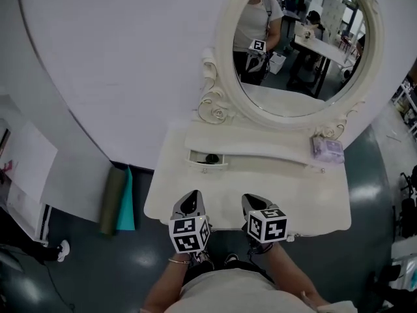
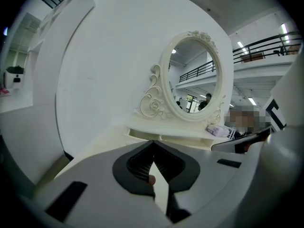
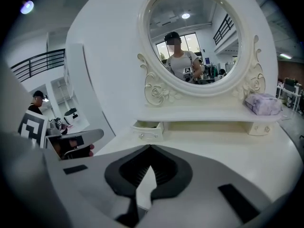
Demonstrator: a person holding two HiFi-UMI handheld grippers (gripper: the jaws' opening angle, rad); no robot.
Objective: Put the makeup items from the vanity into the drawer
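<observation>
A white vanity (image 1: 306, 204) with an oval mirror (image 1: 296, 44) stands in front of me. On its raised shelf, the small left drawer (image 1: 208, 159) is pulled open, with a dark item (image 1: 212, 158) inside. A lavender pouch (image 1: 327, 149) lies at the shelf's right end. My left gripper (image 1: 191, 204) and right gripper (image 1: 255, 204) hover side by side over the vanity's front edge. Both are shut and hold nothing. The right gripper view shows the open drawer (image 3: 148, 129) and the pouch (image 3: 262, 103) beyond the shut right gripper (image 3: 150, 146). In the left gripper view, the left gripper (image 2: 153, 141) points toward the shelf and pouch (image 2: 219, 130).
Two rolled mats (image 1: 118, 201), olive and teal, lean on the dark floor left of the vanity. A curved white wall panel (image 1: 117, 57) rises behind. The mirror reflects a person and tables in the room.
</observation>
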